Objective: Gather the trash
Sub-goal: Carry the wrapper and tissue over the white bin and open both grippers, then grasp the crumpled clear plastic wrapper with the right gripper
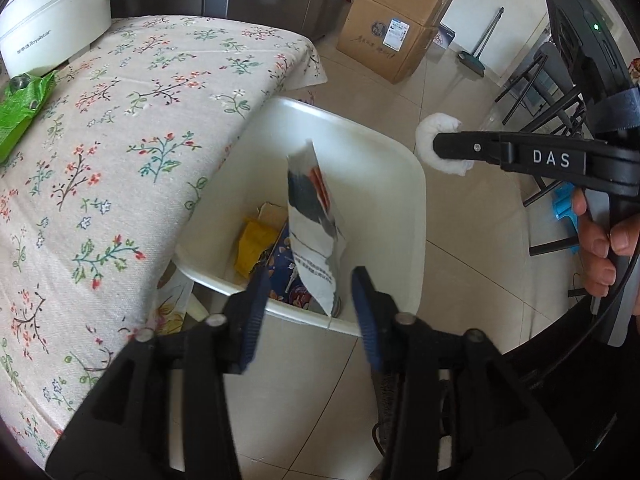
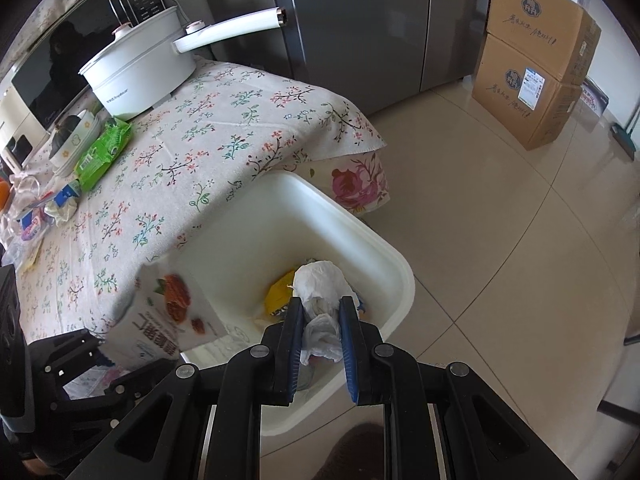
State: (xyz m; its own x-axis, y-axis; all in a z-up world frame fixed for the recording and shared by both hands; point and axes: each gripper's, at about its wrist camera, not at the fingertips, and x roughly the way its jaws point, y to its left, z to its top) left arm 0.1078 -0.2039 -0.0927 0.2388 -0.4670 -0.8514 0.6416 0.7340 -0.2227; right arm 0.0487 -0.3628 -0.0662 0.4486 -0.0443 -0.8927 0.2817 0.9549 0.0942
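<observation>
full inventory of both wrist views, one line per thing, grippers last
bin: 1, white, on floor at table edge
paper bag: 1, white with grey and red print, above bin, blurred, free of the left jaws
yellow wrapper: 1, in bin
tissue wad: 1, white, between right gripper fingers, above bin
tablecloth: 1, floral, on table
pot: 1, white, long handle, far end of table
green pack: 1, on table near pot
bowls: white stack, beside green pack; count unclear
boxes: 2, brown cardboard, stacked on floor
fridge: 1, grey, behind table
left gripper: black, blue pads, open over bin
right gripper: black, blue pads, shut on tissue wad
</observation>
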